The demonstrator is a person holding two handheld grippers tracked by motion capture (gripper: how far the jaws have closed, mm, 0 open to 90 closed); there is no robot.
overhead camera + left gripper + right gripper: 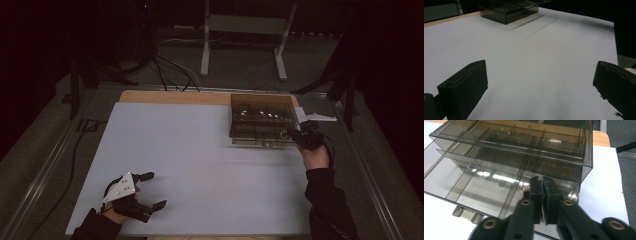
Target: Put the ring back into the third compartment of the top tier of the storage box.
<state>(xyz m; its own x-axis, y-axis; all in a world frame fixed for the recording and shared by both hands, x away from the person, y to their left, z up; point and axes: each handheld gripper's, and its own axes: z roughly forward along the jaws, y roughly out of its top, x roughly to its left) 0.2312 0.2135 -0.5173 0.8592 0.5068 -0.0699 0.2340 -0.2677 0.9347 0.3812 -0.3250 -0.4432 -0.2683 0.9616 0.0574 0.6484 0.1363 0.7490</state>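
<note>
The white surface (pixel 200 165) takes up most of the high view, a strip of bare wood showing along its far edge. Beyond it on the floor stand a pale metal frame (pixel 245 37) and a tangle of dark cables (pixel 165 70).

On the far right part of the surface sits the smoky transparent organiser box (pixel 261 119) — two tiers of divided compartments, with the lower drawer (pixel 474 187) drawn out toward the person. A few small bright items lie in its compartments, too small to tell what they are. Nothing stands between the box and either hand.

The right gripper (pixel 296 134) reaches in from the right side, forearm in a dark sleeve rising from the lower edge, hand tipped forward and down at the box's near right corner. In the right gripper view its fingers (pixel 536 195) are pressed together, pinched over the drawer's front wall near that corner.

The left gripper (pixel 152 190) rests low at the near left of the surface, well apart from the box, pointing across toward it. Its fingers (pixel 464 92) stand wide apart with only bare surface between them — holding nothing.
</note>
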